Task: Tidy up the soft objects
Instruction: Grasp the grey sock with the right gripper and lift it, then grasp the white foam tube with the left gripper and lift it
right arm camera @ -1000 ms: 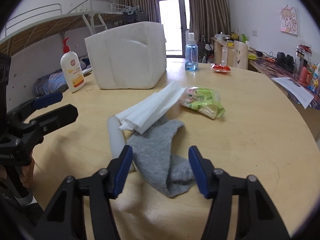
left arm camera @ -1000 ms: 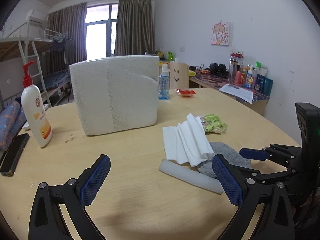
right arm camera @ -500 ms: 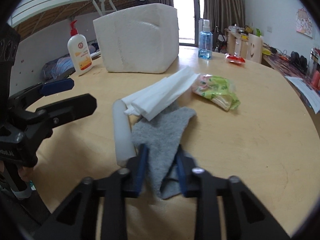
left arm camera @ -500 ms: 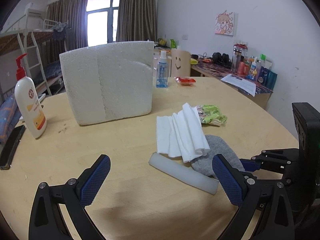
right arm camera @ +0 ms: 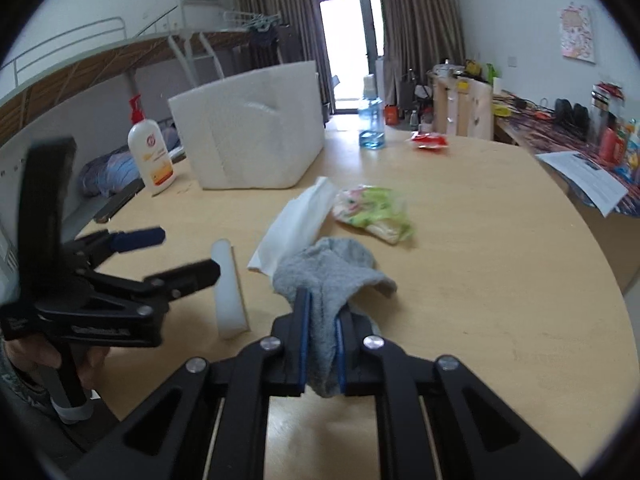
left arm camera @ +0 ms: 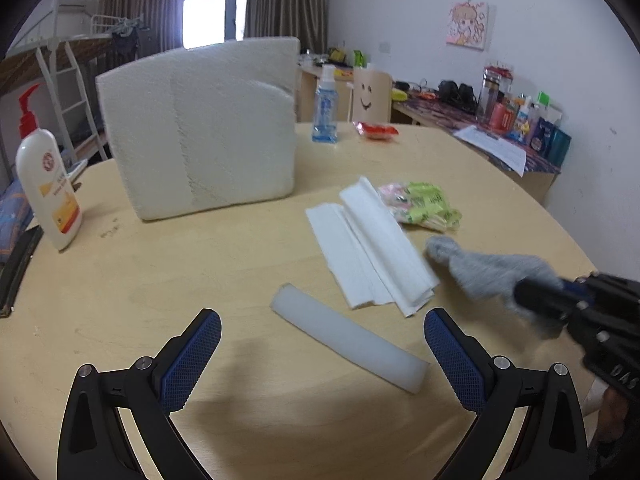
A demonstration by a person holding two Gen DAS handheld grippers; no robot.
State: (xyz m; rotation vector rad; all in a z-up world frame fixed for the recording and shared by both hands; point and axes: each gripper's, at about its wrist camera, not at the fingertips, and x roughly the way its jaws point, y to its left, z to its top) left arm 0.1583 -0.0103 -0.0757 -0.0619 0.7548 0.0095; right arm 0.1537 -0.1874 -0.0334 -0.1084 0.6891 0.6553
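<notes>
My right gripper (right arm camera: 322, 312) is shut on a grey sock-like cloth (right arm camera: 328, 272), which bunches up above the pads and hangs clear of the table. In the left wrist view that cloth (left arm camera: 488, 268) trails left from the blurred right gripper (left arm camera: 560, 300). A folded white tissue (left arm camera: 368, 244) lies flat mid-table, with a white foam bar (left arm camera: 348, 340) just in front of it. My left gripper (left arm camera: 322, 356) is open and holds nothing, its fingers straddling the near end of the bar from above. A green and pink packet (left arm camera: 420, 204) sits behind the tissue.
A big white foam block (left arm camera: 200, 128) stands at the back of the round wooden table (left arm camera: 160, 280). A lotion bottle (left arm camera: 44, 188) and a dark flat object (left arm camera: 18, 264) are at the left edge. A blue spray bottle (left arm camera: 326, 112) and red packet (left arm camera: 376, 130) lie further back.
The right gripper has shut on the grey cloth and lifted it out from under the tissue, toward the right. The left gripper has edged forward over the foam bar.
</notes>
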